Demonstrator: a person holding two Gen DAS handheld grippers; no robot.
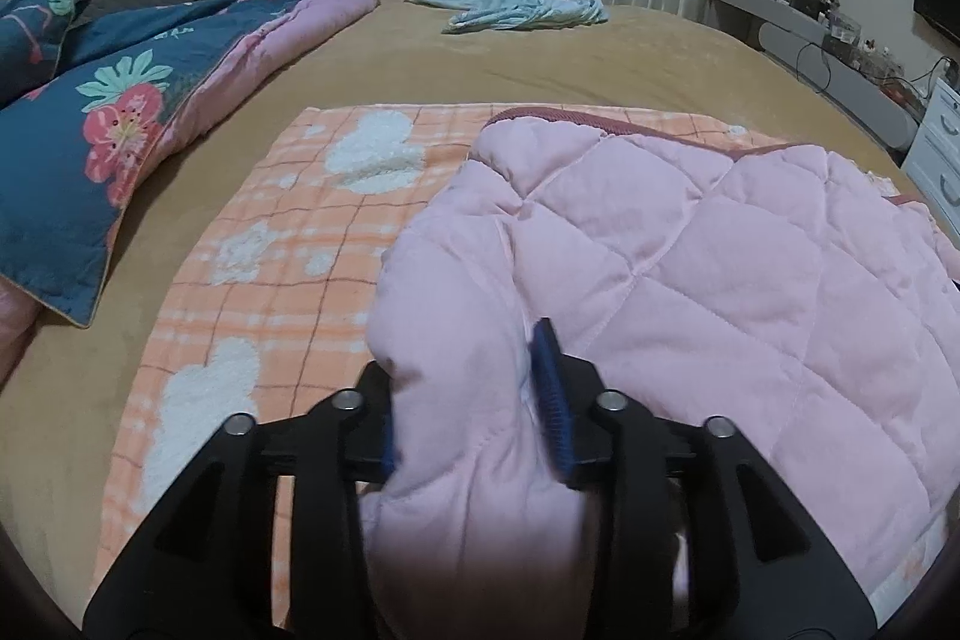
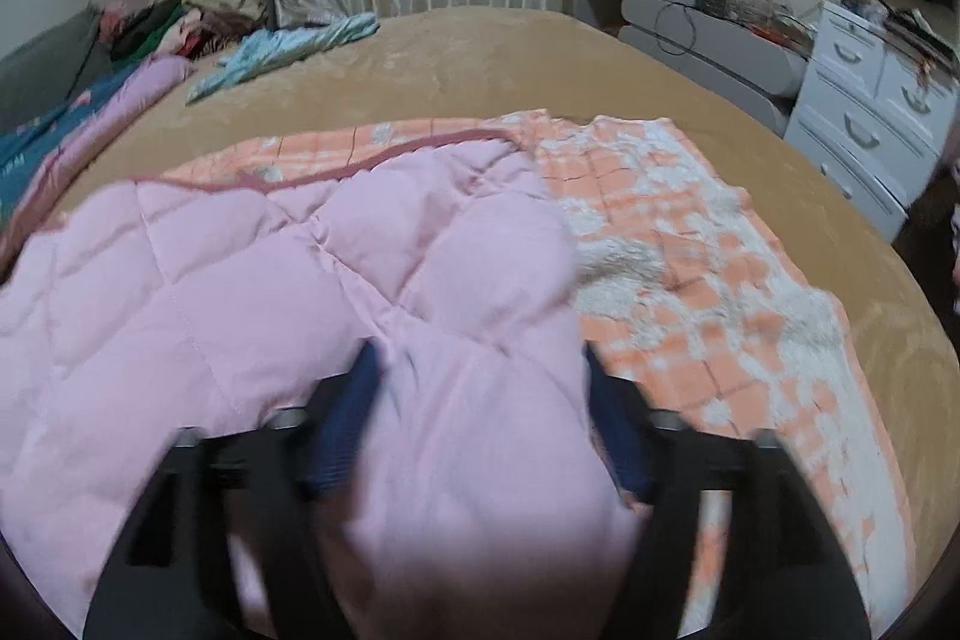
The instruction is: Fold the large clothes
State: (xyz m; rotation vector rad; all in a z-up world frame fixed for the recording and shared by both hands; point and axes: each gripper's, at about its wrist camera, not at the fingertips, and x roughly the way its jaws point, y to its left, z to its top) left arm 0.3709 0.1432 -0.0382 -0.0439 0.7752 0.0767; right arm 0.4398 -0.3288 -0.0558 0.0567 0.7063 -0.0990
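Step in hand, judged: releasing the near edge after a fold. The pink quilted blanket (image 1: 690, 244), checked orange-and-white on its other face, lies on the bed (image 1: 480, 46) toward its near edge, the pink layer laid back over the checked face so that checked cloth shows along the far side and at both ends. Left tool (image 1: 474, 400): jaws part-way spread, a thick roll of pink fabric between them; the right-hand blue pad sits against the cloth, the other is mostly hidden behind the fold, so whether it presses I cannot tell. It reads as a slackened hold, not a pinch. Right tool (image 2: 480, 400): jaws spread wide, a pink bulge between them, pads beside the fabric without squeezing it; the view is blurred. Both tools point down at the near fold. The maroon-trimmed edge (image 2: 360, 160) lies near the far checked border, slightly askew. Next move, judged: back both tools clear without dragging the puffy layer, then re-grip at one end of the folded piece to bring it across for the following fold; corners should be squared first. Elsewhere on the bed: floral duvet (image 1: 102, 112) at the left edge, a light blue garment (image 1: 522, 7) near the far edge, well apart from the work.
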